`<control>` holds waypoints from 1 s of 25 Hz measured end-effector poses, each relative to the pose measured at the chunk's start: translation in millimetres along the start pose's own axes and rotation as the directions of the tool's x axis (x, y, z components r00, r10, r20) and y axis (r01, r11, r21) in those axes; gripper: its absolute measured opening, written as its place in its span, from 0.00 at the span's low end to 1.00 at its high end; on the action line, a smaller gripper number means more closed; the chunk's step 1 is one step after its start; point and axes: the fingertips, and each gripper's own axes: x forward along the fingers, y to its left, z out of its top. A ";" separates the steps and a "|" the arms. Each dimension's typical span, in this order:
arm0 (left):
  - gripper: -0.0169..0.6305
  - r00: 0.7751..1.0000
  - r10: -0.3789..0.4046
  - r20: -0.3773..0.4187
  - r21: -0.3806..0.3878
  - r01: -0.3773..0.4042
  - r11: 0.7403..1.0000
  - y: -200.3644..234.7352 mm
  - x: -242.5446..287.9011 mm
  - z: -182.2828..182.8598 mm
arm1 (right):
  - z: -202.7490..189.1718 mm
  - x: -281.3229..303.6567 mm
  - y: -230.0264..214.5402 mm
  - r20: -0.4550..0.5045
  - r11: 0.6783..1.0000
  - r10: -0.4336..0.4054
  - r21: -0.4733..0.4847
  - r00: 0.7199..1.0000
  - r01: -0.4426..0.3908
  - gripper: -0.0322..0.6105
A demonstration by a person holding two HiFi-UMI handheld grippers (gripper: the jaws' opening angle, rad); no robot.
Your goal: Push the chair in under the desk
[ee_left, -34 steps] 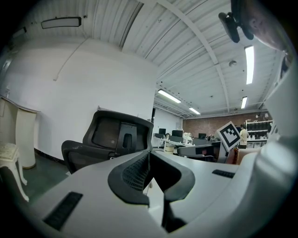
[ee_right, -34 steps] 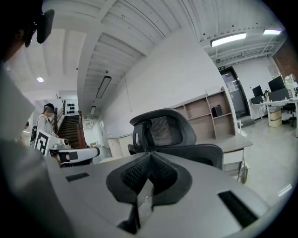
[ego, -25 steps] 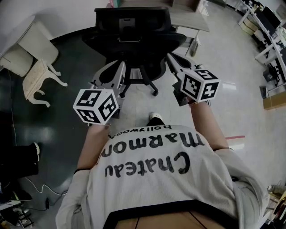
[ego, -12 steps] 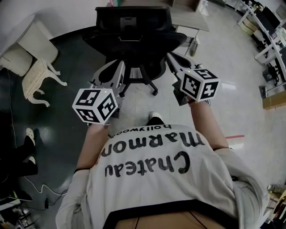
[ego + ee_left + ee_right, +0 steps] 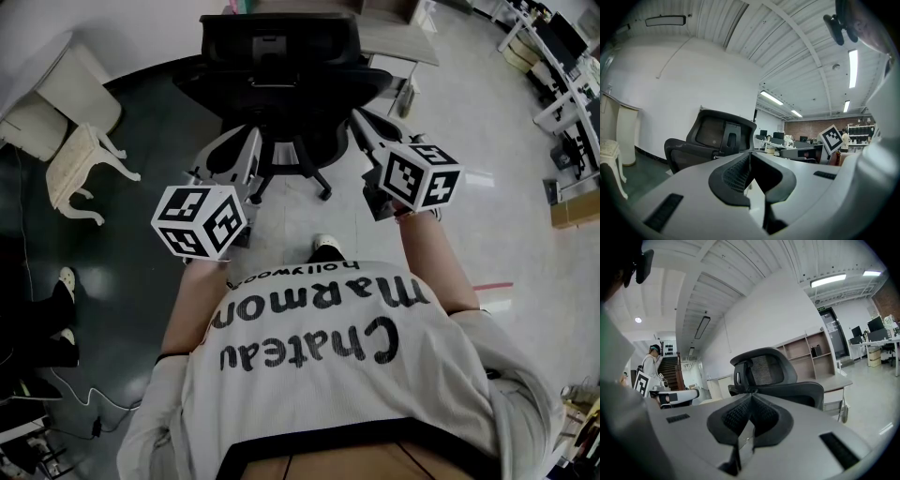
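In the head view the black chair (image 5: 281, 75) stands on the floor just beyond the person with its back towards them, the worktop (image 5: 398, 42) sits behind it at far right, and the left hand-held gripper (image 5: 253, 139) and right hand-held gripper (image 5: 358, 117) reach close to the chair's two sides. The left gripper view shows its jaws pressed together on nothing, the chair (image 5: 715, 136) ahead at left. The right gripper view shows its jaws likewise closed and empty, with the chair (image 5: 773, 376) straight ahead and the worktop (image 5: 836, 380) behind it.

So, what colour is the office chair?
Black; the office chair shows best in the head view.
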 end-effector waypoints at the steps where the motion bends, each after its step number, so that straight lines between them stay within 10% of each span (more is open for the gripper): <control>1: 0.06 1.000 0.000 -0.001 -0.001 0.000 1.000 0.7 -0.1 -0.3 | 0.3 0.1 -0.3 0.003 1.000 -0.002 0.006 1.000 0.002 0.07; 25: 0.06 1.000 -0.007 -0.010 -0.021 0.007 1.000 14.9 14.6 -1.0 | 1.4 14.6 -9.9 -0.036 0.998 -0.038 -0.060 0.999 0.036 0.07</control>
